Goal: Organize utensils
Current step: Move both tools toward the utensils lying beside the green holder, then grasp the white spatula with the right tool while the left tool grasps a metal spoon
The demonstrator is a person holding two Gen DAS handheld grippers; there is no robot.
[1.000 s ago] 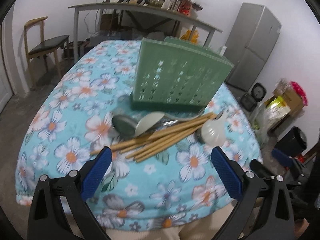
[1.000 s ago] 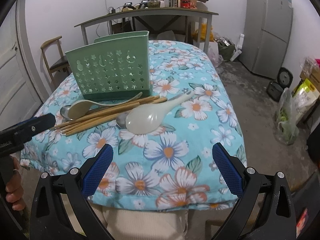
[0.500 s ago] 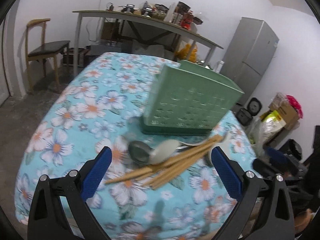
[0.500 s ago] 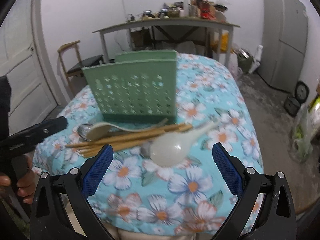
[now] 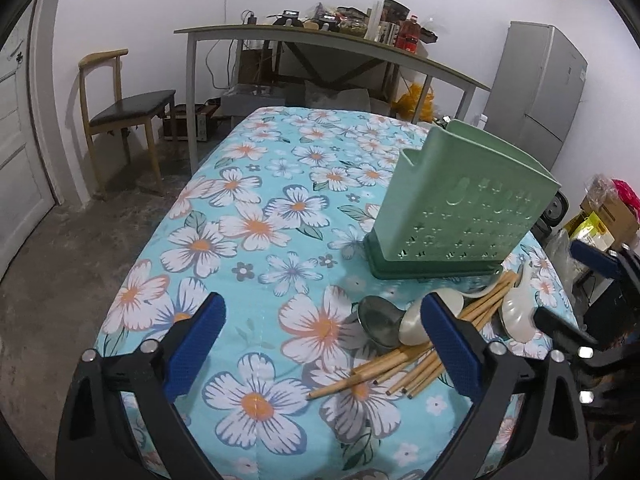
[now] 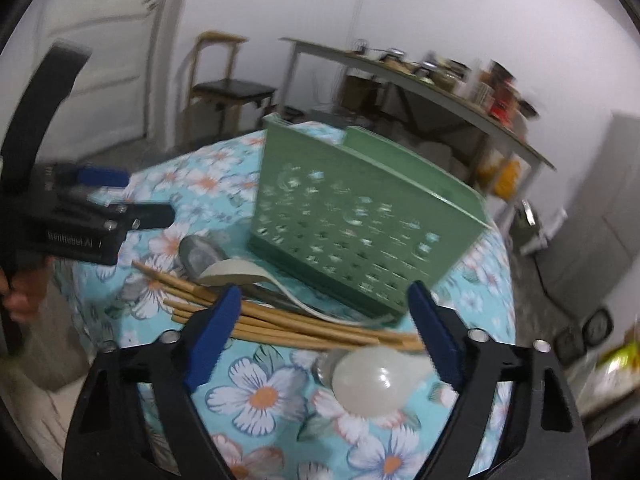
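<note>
A green perforated utensil holder (image 5: 464,208) (image 6: 360,216) stands upright on the floral tablecloth (image 5: 256,224). In front of it lies a pile: bamboo chopsticks (image 5: 400,372) (image 6: 280,326), a metal spoon (image 5: 378,320) (image 6: 200,252), a cream spoon (image 5: 416,320) and a large white spoon (image 6: 372,380) (image 5: 516,312). My left gripper (image 5: 324,340) is closing with only cloth between its fingers; the pile sits by its right finger. My right gripper (image 6: 324,328) is closing too, tilted, with the chopsticks and white spoon seen between its fingers and its pads clear of them.
A hand (image 6: 20,292) holds the left gripper (image 6: 132,196) left of the pile. The right gripper (image 5: 576,292) shows at the table's right edge. Behind stand a wooden chair (image 5: 120,112), a cluttered long table (image 5: 320,36) and a grey fridge (image 5: 536,84).
The left view has swung left, so the pile now lies by its right finger. The right gripper rolled, came closer to the pile, and its fingers narrowed. The right view is now blurred.
</note>
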